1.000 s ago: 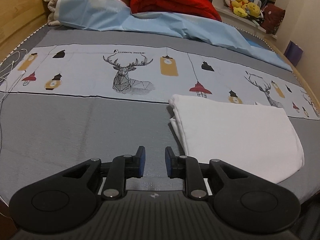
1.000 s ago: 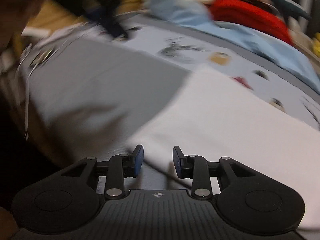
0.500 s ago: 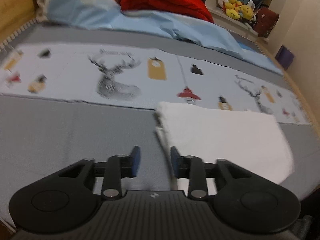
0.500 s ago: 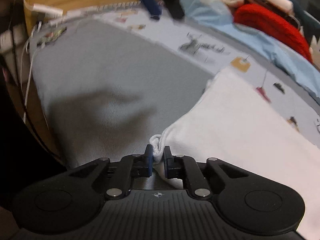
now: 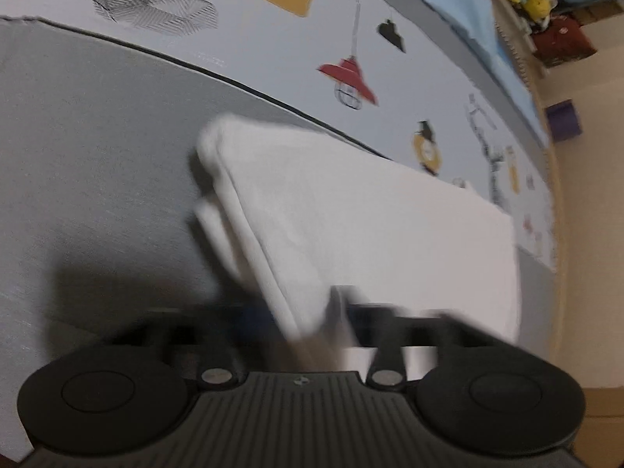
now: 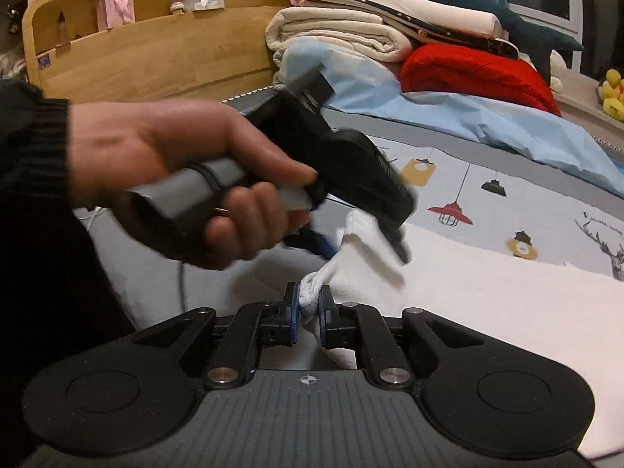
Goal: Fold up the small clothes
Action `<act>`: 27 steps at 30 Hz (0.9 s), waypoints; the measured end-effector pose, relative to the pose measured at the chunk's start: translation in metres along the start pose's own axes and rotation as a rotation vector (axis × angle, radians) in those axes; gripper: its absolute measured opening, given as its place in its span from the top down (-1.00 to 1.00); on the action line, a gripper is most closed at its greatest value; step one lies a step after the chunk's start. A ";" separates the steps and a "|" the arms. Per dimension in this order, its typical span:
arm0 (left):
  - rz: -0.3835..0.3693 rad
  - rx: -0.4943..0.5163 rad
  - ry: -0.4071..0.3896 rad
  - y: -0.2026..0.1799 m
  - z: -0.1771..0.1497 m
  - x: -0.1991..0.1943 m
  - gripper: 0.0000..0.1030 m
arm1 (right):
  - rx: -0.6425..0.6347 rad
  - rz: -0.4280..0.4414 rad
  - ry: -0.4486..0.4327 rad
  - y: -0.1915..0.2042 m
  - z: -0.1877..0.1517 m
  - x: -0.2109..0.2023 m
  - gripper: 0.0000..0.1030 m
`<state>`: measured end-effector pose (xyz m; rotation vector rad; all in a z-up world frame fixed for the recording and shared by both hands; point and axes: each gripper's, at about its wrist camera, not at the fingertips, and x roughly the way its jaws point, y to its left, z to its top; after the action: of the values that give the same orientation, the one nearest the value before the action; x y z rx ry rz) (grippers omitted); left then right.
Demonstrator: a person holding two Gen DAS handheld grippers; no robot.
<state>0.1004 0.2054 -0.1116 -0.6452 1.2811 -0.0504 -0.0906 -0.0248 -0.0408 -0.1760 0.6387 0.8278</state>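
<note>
A folded white cloth (image 5: pixel 370 226) lies on the grey part of the bed sheet (image 5: pixel 97 148). My left gripper (image 5: pixel 304 316) is blurred; its fingers straddle the cloth's near left edge, and I cannot tell how far they are closed. In the right wrist view my right gripper (image 6: pixel 308 310) is shut on a bunched corner of the white cloth (image 6: pixel 487 296). The left gripper (image 6: pixel 362 234), held in a hand (image 6: pixel 175 171), reaches down onto the cloth's edge just beyond that corner.
A printed sheet band with deer and lamps (image 5: pixel 351 74) runs behind the cloth. Stacked blankets (image 6: pixel 343 35), a red blanket (image 6: pixel 475 74) and a light blue cover (image 6: pixel 468 117) lie at the wooden headboard (image 6: pixel 156 58). The bed's right edge (image 5: pixel 557 234) is close.
My left gripper has moved forward and down onto the cloth's left edge, with the cloth now between its fingers. My right gripper stays shut on the corner and has lifted it slightly.
</note>
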 end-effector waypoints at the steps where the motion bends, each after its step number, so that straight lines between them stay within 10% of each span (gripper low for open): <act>1: -0.004 0.004 -0.026 0.001 0.000 -0.008 0.71 | 0.005 0.006 -0.001 0.002 0.001 -0.001 0.81; 7: 0.098 0.129 -0.283 -0.001 -0.009 -0.092 0.73 | 0.099 0.132 -0.080 0.022 0.020 -0.011 0.81; 13: 0.142 0.171 -0.304 -0.013 -0.015 -0.108 0.74 | 0.379 0.197 -0.110 -0.006 0.034 -0.019 0.82; 19: -0.027 0.300 -0.348 -0.106 -0.023 -0.091 0.73 | 0.557 -0.034 -0.099 -0.072 0.017 -0.058 0.83; 23: -0.234 0.388 -0.407 -0.169 -0.036 -0.081 0.33 | 0.605 -0.420 -0.159 -0.117 -0.005 -0.107 0.84; 27: -0.171 0.472 -0.380 -0.192 -0.047 -0.060 0.19 | 0.801 -0.569 0.035 -0.183 -0.057 -0.102 0.81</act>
<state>0.0996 0.0508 0.0254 -0.3320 0.8030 -0.3449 -0.0341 -0.2343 -0.0433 0.3484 0.8536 -0.0128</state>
